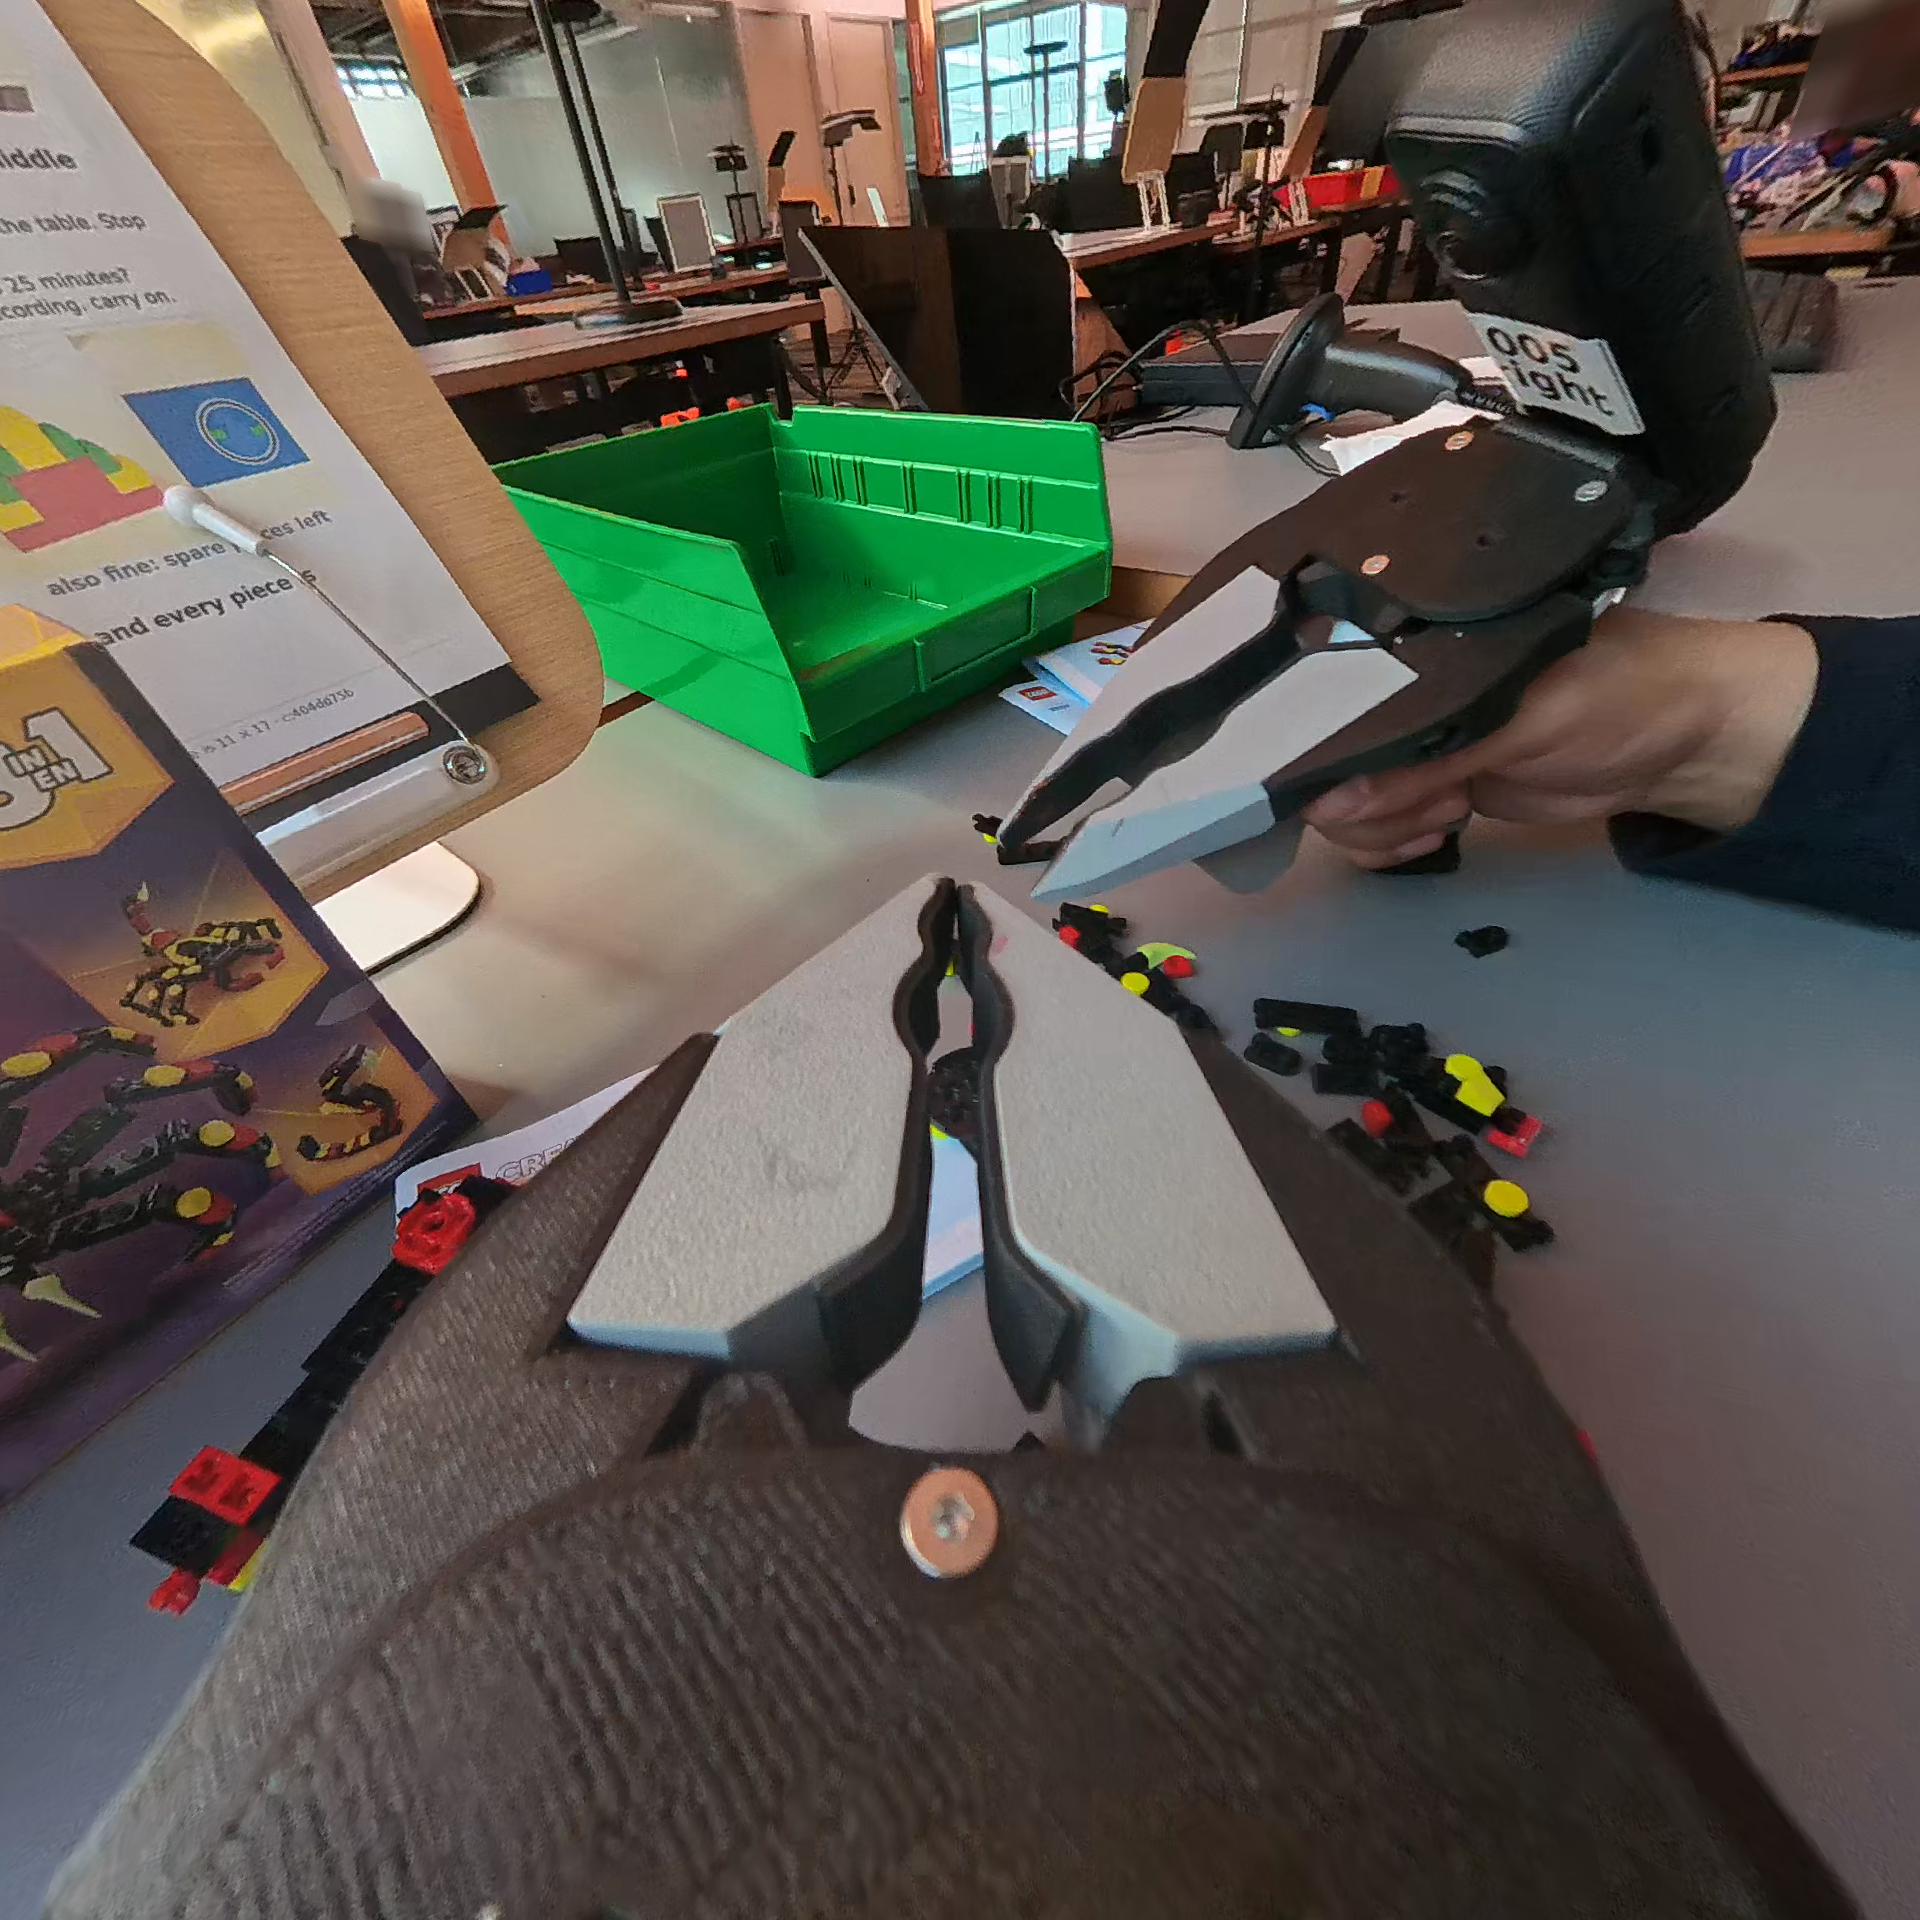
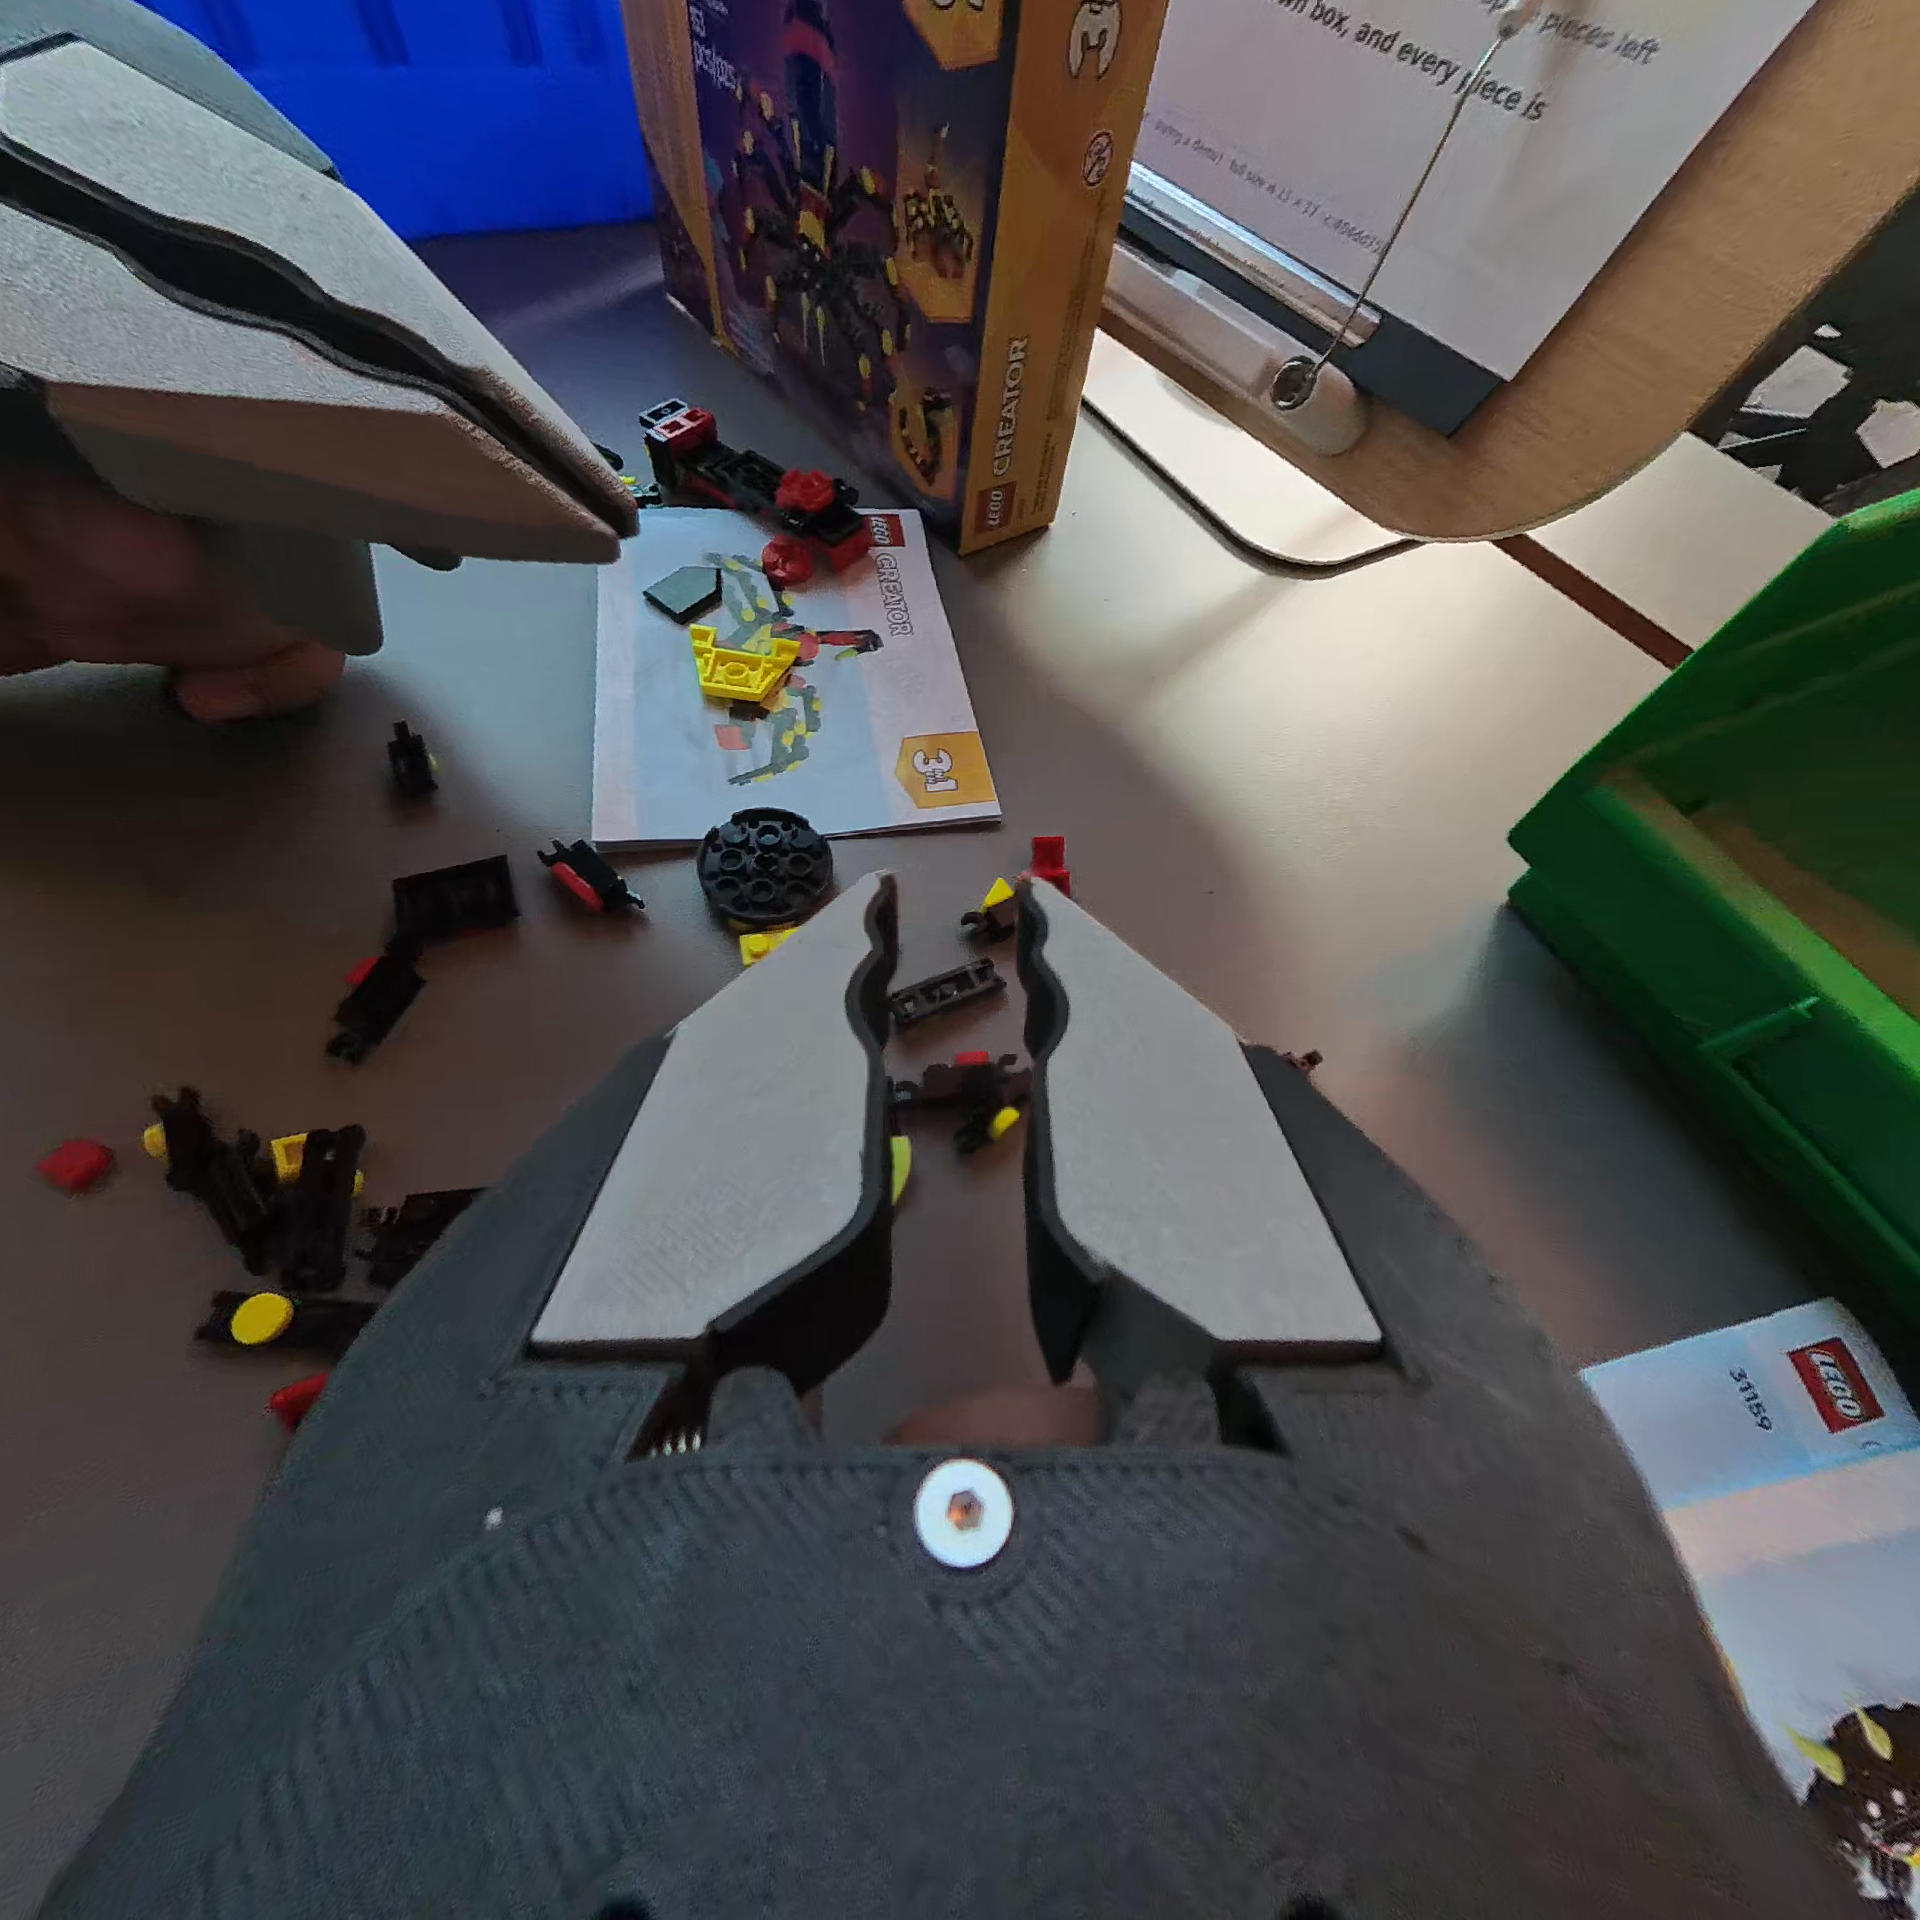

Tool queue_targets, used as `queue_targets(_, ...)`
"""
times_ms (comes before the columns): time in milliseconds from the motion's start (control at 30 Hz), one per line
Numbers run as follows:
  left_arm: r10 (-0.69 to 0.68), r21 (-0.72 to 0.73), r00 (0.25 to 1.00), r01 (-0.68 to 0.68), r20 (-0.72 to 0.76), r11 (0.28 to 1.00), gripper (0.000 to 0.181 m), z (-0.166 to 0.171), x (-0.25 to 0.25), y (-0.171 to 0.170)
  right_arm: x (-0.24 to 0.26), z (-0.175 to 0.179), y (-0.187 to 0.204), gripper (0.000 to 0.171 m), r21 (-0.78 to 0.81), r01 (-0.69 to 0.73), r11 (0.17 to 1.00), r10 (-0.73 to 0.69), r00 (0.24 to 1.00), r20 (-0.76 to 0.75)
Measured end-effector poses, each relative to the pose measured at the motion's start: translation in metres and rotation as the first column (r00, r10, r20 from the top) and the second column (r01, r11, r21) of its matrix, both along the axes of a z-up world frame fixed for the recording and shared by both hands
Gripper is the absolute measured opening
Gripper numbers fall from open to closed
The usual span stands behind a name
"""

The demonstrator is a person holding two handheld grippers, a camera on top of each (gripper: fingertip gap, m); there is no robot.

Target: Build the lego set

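The left hand-held gripper [image 1: 951,894] has its fingers drawn together at the tips. Through the wavy gap between them something dark and round shows, but whether it is clamped there or lies on the table beneath is hard to make out. The right hand-held gripper [image 2: 951,894] has its fingers apart, with nothing between them; a slim black lego strip [image 2: 945,994] and a small black-and-red cluster [image 2: 961,1091] lie on the grey table [image 2: 1247,779] under the gap.

Just ahead of the right gripper's tips sits a round black studded plate [image 2: 764,864], touching the near edge of an instruction booklet [image 2: 831,748]. On the booklet rest a yellow wedge piece [image 2: 740,665] and a dark grey tile [image 2: 681,594]. At its far edge a partly built black-and-red assembly [image 2: 758,483] lies, its left end hidden behind the left gripper.

Loose black, red and yellow pieces [image 2: 270,1195] scatter to the right gripper's left. The set's box [image 2: 894,260] stands beyond the booklet, its top cut off. A green bin [image 2: 1766,935] is to the right, partly out of frame, and a second booklet [image 2: 1787,1475] is cut off at the near right.
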State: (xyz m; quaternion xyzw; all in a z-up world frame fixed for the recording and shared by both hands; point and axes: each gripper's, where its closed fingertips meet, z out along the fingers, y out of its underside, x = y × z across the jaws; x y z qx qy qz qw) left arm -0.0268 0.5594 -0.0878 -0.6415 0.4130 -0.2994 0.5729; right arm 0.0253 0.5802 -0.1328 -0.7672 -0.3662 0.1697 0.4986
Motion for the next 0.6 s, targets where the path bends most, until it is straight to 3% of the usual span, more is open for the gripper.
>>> queue_targets(233,0.001,-0.002,1.0,-0.001,0.008,1.0,0.0,0.001,-0.001,0.0,-0.015,0.007,-0.022,0.022,-0.016,-0.141,0.99,0.139,0.987,-0.075)
queue_targets(367,0.006,-0.002,1.0,-0.006,0.017,1.0,0.0,0.002,-0.002,0.001,-0.021,0.004,-0.036,0.02,-0.014,-0.235,0.972,0.234,0.971,-0.046)
queue_targets(600,-0.002,-0.042,0.999,0.001,-0.043,0.999,0.0,-0.008,-0.001,0.001,-0.03,0.0,-0.041,0.017,0.021,-0.259,0.966,0.259,0.966,0.024)
